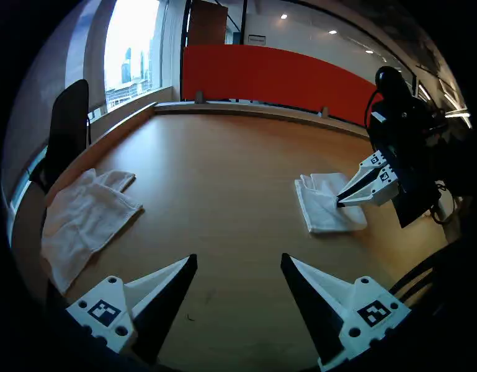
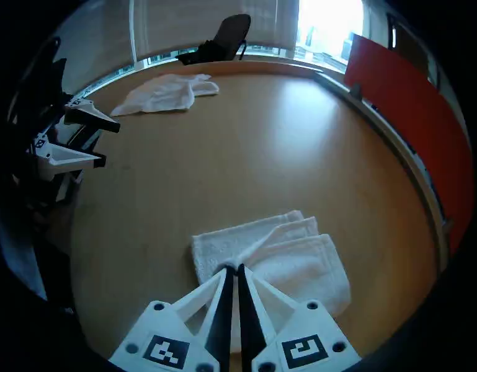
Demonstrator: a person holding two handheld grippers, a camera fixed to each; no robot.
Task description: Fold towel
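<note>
folded terry towel is looking white | wooden table is looking light brown | flat partition panel is looking red | left gripper is showing white shell, black fingers, black-white marker

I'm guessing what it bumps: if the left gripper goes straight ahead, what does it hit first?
The left gripper would probably meet the bare wooden table, between the crumpled towel and the folded towel. Its open jaws aim at neither towel; depth is unclear.

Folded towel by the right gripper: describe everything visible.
The folded towel is white terry cloth, folded into a rough rectangle with layered edges showing at its far side. It lies flat on the wooden table. The right gripper, fingers nearly together, appears to pinch a raised ridge at its near edge.
</note>
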